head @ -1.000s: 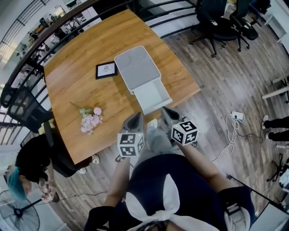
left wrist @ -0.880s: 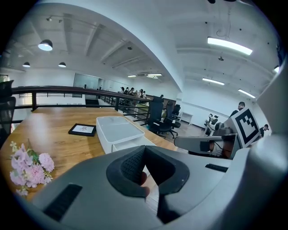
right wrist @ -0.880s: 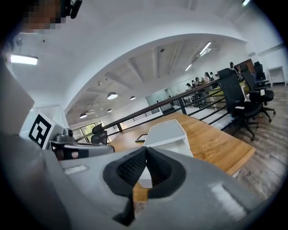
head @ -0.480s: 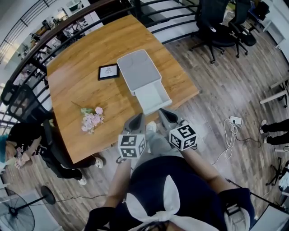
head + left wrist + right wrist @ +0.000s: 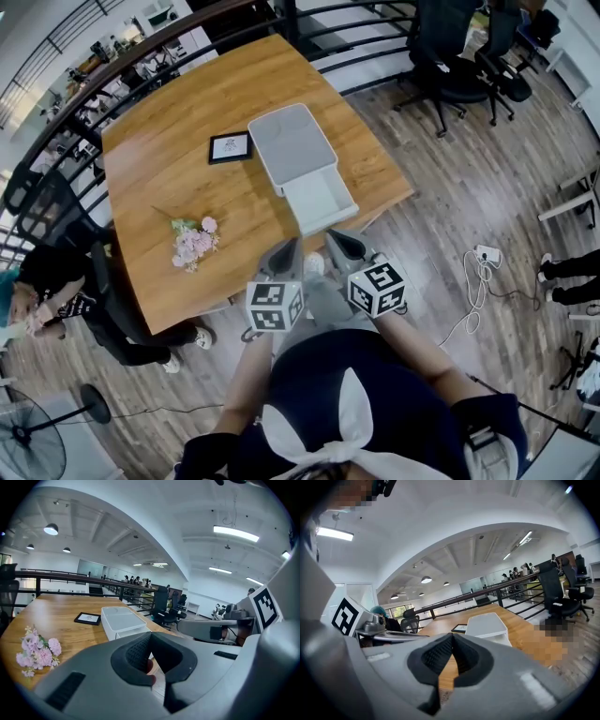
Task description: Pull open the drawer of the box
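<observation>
box: smooth pale grey box [image 5: 289, 142], rectangular with rounded corners, upper middle of the frame on the wood-grain table [image 5: 169, 178]
drawer: shallow tray-shaped drawer [image 5: 321, 202], pulled out toward the table's near edge
left gripper: left gripper [image 5: 285, 247] closed, ribbed dark pads meeting, holding nothing, just below the drawer
right gripper: right gripper [image 5: 336, 238] closed tight and empty, clear of the drawer
change: drawer is as far out as a second ago; both grippers stay closed

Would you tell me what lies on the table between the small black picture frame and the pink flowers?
Nothing: in the head view only bare wooden table runs between the picture frame and the pink flowers.
</observation>
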A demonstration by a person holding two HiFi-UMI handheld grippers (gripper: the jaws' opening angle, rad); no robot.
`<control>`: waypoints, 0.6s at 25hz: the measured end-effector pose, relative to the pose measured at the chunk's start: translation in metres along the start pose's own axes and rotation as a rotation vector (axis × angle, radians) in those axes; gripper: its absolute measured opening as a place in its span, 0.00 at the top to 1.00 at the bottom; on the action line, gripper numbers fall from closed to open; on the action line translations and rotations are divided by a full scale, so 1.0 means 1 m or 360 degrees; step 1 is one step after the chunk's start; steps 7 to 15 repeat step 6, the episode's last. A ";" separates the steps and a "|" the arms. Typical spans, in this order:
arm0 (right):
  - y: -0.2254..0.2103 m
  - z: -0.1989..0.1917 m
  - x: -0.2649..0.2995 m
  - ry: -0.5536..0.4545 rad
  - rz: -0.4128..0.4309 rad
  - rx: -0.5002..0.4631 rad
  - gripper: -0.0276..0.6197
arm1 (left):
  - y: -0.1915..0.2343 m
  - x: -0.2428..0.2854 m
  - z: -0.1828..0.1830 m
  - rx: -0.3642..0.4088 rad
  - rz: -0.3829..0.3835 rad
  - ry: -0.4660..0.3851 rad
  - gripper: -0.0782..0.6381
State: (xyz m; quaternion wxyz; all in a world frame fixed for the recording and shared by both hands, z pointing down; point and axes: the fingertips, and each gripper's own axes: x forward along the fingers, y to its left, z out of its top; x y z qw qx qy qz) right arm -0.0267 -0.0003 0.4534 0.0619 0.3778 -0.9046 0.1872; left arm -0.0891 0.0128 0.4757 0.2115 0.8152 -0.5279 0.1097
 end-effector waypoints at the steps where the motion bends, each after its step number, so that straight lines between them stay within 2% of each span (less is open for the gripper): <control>1: 0.002 0.001 -0.002 -0.0001 0.0000 -0.0001 0.96 | -0.002 -0.002 0.000 -0.0001 -0.0002 0.0001 0.88; 15: -0.002 0.003 0.001 0.0009 -0.0005 -0.0006 0.96 | -0.002 0.002 0.002 0.0007 -0.0018 -0.0005 0.88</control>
